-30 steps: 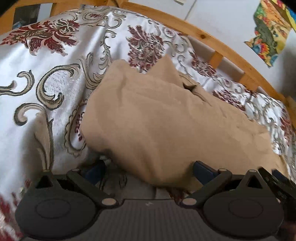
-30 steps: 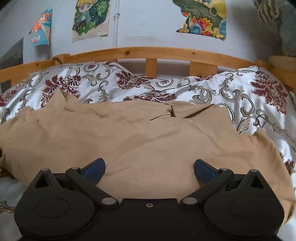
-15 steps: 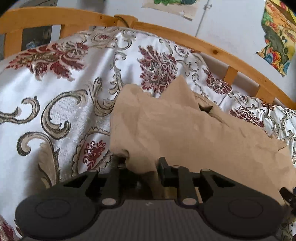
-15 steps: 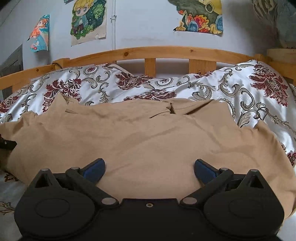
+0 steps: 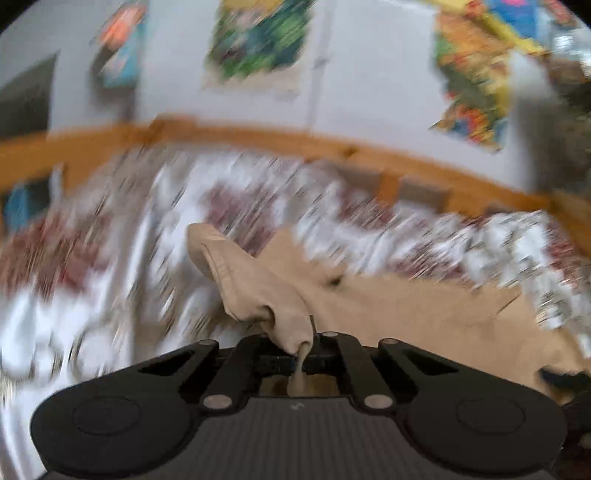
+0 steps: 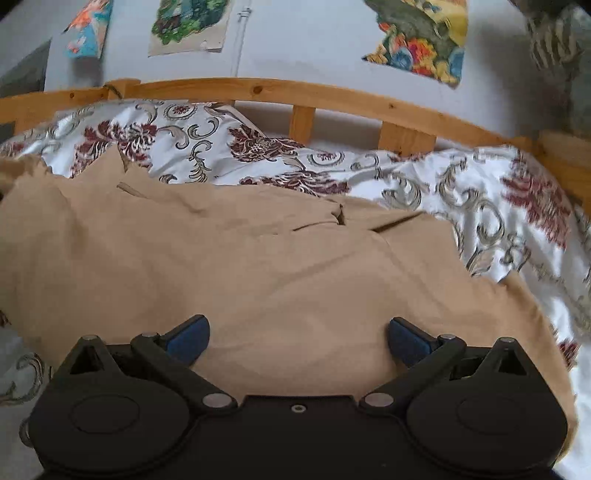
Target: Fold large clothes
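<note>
On the floral bedspread (image 6: 498, 192) lies the large tan soft-fabric garment (image 6: 258, 266), limp and light, best gripped at edges; left tool (image 5: 301, 356) clenched on a bunched corner, lifting it; right tool (image 6: 297, 334) released, jaws spread over the cloth.

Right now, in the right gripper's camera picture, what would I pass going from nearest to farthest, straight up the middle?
right gripper → tan garment → floral bedspread → wooden bed rail → wall posters
</note>
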`<state>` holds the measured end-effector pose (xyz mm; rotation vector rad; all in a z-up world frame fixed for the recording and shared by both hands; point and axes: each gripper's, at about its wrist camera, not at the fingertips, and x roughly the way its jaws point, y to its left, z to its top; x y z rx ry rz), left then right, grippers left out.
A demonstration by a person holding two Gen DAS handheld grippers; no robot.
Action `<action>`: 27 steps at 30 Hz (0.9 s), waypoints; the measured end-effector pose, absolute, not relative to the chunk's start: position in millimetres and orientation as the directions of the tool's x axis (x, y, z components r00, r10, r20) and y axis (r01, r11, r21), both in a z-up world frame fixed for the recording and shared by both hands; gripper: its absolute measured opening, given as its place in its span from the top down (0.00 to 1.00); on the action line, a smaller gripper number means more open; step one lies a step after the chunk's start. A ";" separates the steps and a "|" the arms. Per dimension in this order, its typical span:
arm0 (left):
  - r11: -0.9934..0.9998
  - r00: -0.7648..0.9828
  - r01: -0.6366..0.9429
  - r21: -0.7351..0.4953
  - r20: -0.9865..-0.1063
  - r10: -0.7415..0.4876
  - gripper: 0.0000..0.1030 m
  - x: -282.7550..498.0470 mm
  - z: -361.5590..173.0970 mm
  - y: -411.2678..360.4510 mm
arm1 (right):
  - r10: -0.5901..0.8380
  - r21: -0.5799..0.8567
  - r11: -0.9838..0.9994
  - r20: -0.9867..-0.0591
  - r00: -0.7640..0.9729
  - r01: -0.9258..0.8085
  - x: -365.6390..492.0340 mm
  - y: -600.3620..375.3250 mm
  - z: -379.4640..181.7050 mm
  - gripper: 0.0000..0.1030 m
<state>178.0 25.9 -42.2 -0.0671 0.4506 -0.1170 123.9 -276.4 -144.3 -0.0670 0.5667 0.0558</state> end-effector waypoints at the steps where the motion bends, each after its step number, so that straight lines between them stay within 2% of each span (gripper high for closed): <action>1: 0.989 0.905 0.134 -0.068 -0.398 -0.150 0.99 176.5 -30.2 14.9 | 0.060 0.015 0.998 -0.522 0.851 -0.062 121.4 -284.4 -142.4 0.01; 3: 0.973 0.913 0.232 0.008 -0.346 -0.215 0.99 177.5 -1.4 -16.4 | 0.154 0.244 0.969 -0.454 0.877 -0.044 114.3 -315.2 -135.0 0.05; 5: 0.947 0.907 0.308 0.092 -0.329 -0.263 0.99 182.1 21.8 -51.7 | 0.181 0.451 0.891 -0.444 0.877 0.045 112.2 -349.4 -127.5 0.12; 7: 0.911 0.881 0.389 0.139 -0.347 -0.323 0.99 188.9 37.2 -87.7 | 0.190 0.606 0.782 -0.454 0.870 0.146 110.1 -388.6 -117.9 0.20; 9: 0.864 0.845 0.464 0.196 -0.389 -0.366 0.99 194.7 45.0 -128.4 | 0.200 0.696 0.688 -0.452 0.870 0.204 103.8 -422.6 -102.7 0.22; 12: 0.792 0.811 0.535 0.294 -0.440 -0.384 0.99 196.9 39.7 -177.9 | 0.231 0.755 0.609 -0.461 0.857 0.242 91.8 -463.3 -79.1 0.19; 14: 0.750 0.801 0.558 0.354 -0.464 -0.377 0.99 186.6 24.8 -205.6 | 0.235 0.819 0.527 -0.396 0.888 0.225 77.4 -486.9 -76.4 0.00; 16: 0.713 0.789 0.581 0.393 -0.489 -0.373 0.99 176.3 4.5 -224.9 | 0.252 0.891 0.405 -0.326 0.911 0.207 72.0 -506.6 -84.9 0.00; 19: 0.664 0.767 0.613 0.428 -0.526 -0.368 0.99 161.3 -24.5 -242.3 | 0.418 0.959 0.223 -0.257 0.871 0.176 89.7 -519.2 -108.7 0.00; 22: 0.665 0.751 0.624 0.411 -0.551 -0.364 0.99 156.4 -39.4 -248.5 | 0.544 0.983 0.106 -0.183 0.819 0.148 105.4 -516.2 -124.5 0.01; 24: 0.657 0.744 0.634 0.408 -0.556 -0.372 0.99 155.0 -43.4 -249.0 | 0.569 0.980 0.111 -0.200 0.798 0.167 111.3 -512.1 -129.7 0.01; 27: 0.583 0.676 0.719 0.378 -0.576 -0.461 0.99 150.7 -42.8 -240.7 | 0.469 0.947 0.215 -0.313 0.826 0.238 103.8 -507.2 -126.1 0.10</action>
